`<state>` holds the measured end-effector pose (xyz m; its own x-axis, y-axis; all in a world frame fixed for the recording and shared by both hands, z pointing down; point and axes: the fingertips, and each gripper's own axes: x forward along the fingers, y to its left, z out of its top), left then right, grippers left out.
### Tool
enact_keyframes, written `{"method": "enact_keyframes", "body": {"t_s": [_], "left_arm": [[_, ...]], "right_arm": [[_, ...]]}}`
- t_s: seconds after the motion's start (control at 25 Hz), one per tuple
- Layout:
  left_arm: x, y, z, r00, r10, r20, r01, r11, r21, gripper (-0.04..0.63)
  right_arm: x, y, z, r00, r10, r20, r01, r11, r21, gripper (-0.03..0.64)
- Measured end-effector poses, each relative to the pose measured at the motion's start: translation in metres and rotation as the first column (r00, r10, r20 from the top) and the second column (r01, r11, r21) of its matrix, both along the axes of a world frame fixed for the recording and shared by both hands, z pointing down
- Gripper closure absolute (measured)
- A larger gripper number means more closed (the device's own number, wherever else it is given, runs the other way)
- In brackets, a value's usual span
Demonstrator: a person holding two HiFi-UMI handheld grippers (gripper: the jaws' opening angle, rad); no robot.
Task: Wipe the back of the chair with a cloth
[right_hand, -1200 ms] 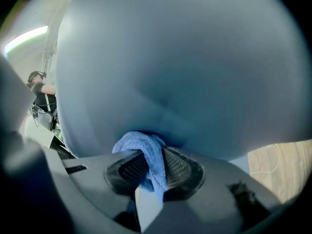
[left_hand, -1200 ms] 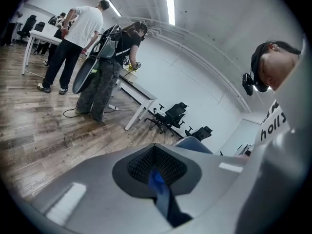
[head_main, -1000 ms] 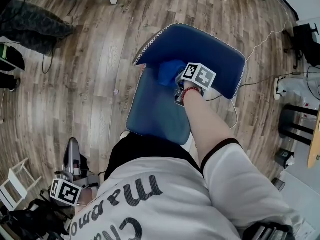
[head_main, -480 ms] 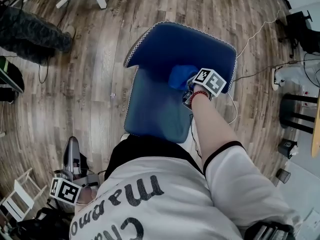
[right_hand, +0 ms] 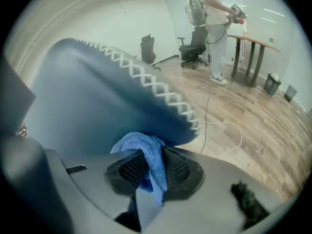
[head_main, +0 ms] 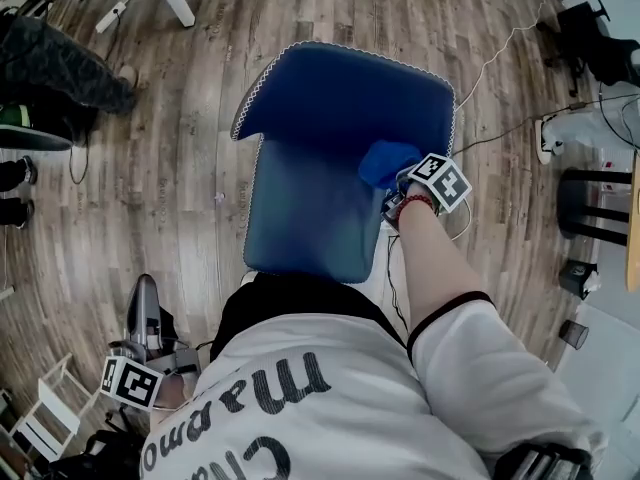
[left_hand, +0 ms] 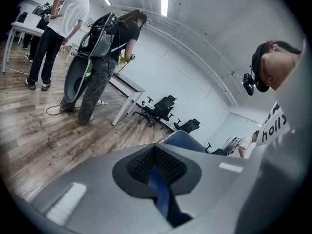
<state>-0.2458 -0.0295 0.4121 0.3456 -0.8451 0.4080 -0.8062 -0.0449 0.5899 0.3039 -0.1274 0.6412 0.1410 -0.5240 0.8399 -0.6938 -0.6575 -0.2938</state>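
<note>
**Head view and right gripper view.** Your right gripper [right_hand: 153,167] has carried the cloth [head_main: 385,163] rightward along the chair back [head_main: 340,98]. A second ago the cloth lay left of centre; now it sits at the right end, near the lower edge. Judged from this, one pass across the near face is about complete, and other strips of the chair back probably still need wiping.

The jaws are pinched nearly together on a fold of the cloth. Its bunched bulk stands out ahead of the dark, grid-textured pads [right_hand: 127,168] and touches the upholstery.

Your left gripper [left_hand: 156,165] hangs low at your left side, well apart from the chair, with its jaws closed together and holding nothing.

- **Cloth:** bright blue looped microfibre, soft and crumpled.
- **Chair back:** darker blue smooth padding, curved, with rounded corners and an edge of white zigzag stitching [right_hand: 161,89].
- **Seat** [head_main: 300,218]: matches the chair back.
- **Floor** [head_main: 180,148]: wood planks.
</note>
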Motion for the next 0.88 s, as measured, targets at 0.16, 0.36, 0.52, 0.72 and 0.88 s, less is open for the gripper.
{"method": "enact_keyframes", "body": {"t_s": [0.16, 0.36, 0.52, 0.72, 0.88], "left_arm": [[0.006, -0.004, 0.002, 1.000, 0.021, -0.008, -0.021, 1.000, 0.002, 0.588], [0.016, -0.009, 0.001, 0.999, 0.047, -0.015, -0.047, 0.999, 0.009, 0.588], [0.013, -0.006, -0.001, 0.999, 0.034, -0.009, -0.034, 0.999, 0.005, 0.588], [0.000, 0.002, 0.003, 1.000, -0.002, -0.003, 0.002, 1.000, -0.016, 0.588], [-0.006, 0.010, 0.004, 0.999, -0.033, 0.005, 0.033, 0.999, -0.028, 0.588]], "right_arm": [[0.018, 0.026, -0.004, 0.999, 0.008, -0.050, -0.008, 1.000, -0.005, 0.529], [0.024, 0.037, -0.011, 0.992, -0.061, -0.113, 0.059, 0.998, -0.025, 0.529], [0.027, 0.043, -0.020, 0.982, -0.031, -0.185, 0.021, 0.998, -0.055, 0.529], [-0.048, 0.015, -0.014, 0.988, -0.068, -0.136, 0.070, 0.998, 0.006, 0.538], [-0.154, -0.041, -0.002, 0.948, -0.314, 0.052, 0.307, 0.945, 0.112, 0.538]]}}
